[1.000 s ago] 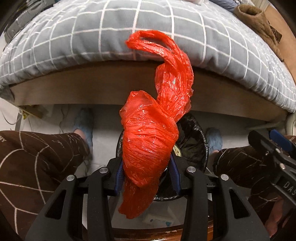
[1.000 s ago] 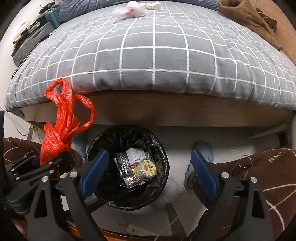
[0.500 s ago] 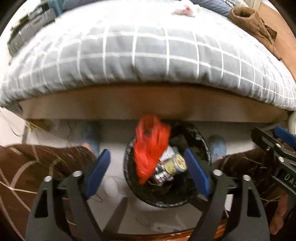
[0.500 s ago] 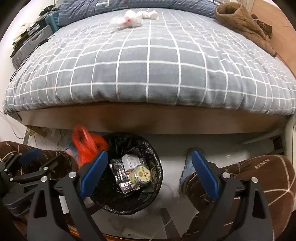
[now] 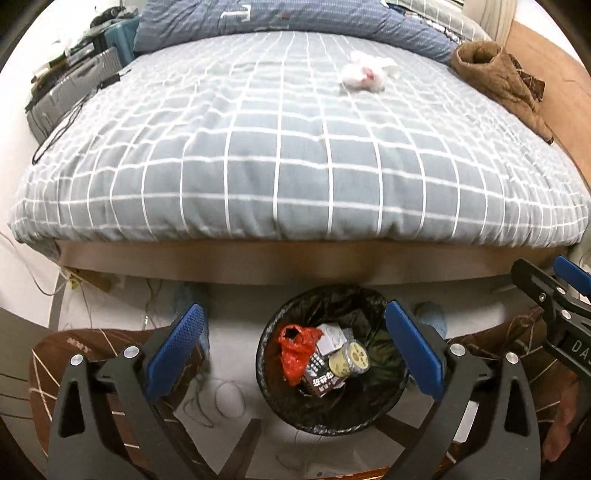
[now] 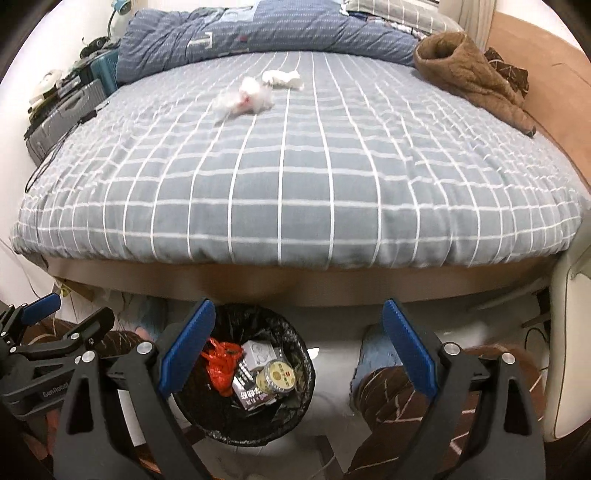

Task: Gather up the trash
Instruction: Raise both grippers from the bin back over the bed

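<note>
A crumpled red plastic bag (image 5: 295,354) lies inside the black-lined bin (image 5: 332,299) on the floor by the bed, beside a small box, a round tin and a dark packet. My left gripper (image 5: 293,314) hangs above the bin, its jaws opening wide with nothing between them. My right gripper (image 6: 298,310) is open and empty too, just right of the bin (image 6: 295,343), where the red bag (image 6: 219,369) also shows. Crumpled white tissues (image 6: 247,98) lie far back on the grey checked bed cover (image 6: 295,184).
A brown garment (image 5: 498,81) lies at the bed's far right and a folded blue quilt (image 6: 258,33) at its head. A grey suitcase (image 5: 66,96) stands left of the bed. A person's knees in brown patterned trousers (image 5: 74,369) flank the bin. Cables trail on the floor.
The left gripper let go of the red bag, which dropped into the bin. Both grippers rose, so more of the bed top shows.
</note>
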`<state>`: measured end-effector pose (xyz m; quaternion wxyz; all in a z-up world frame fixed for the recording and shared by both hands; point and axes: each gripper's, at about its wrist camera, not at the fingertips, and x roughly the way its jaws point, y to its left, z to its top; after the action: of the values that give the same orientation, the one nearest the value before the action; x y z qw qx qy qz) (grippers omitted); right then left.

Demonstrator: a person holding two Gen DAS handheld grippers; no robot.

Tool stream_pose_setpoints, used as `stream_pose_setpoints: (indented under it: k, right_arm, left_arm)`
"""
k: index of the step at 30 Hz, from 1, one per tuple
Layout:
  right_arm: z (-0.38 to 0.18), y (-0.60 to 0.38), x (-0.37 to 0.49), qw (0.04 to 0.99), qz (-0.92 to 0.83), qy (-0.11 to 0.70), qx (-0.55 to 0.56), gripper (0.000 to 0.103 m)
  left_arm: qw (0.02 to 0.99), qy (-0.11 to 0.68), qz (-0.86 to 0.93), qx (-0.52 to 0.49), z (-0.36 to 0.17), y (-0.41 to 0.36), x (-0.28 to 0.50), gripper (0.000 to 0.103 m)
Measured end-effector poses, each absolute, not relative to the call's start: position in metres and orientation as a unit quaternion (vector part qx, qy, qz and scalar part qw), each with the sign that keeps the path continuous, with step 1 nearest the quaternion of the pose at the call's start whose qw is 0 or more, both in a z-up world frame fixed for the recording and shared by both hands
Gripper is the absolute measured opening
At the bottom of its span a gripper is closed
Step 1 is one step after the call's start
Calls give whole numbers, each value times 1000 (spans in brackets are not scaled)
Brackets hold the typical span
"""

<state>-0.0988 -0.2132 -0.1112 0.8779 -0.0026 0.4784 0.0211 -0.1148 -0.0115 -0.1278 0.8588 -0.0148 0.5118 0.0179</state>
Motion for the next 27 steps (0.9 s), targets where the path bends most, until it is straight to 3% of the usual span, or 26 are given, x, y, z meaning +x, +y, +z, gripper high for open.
stream_pose_setpoints:
  k: [14, 27]
  right_arm:
    - [-58, -233, -53, 899, 15, 437, -4, 89]
    - [-46, -262, 30, 906, 0, 424, -8, 88]
  left_arm:
    - [875, 484, 5, -18, -83, -20, -63, 97]
    - [882, 471, -8, -18, -71, -49, 44, 97]
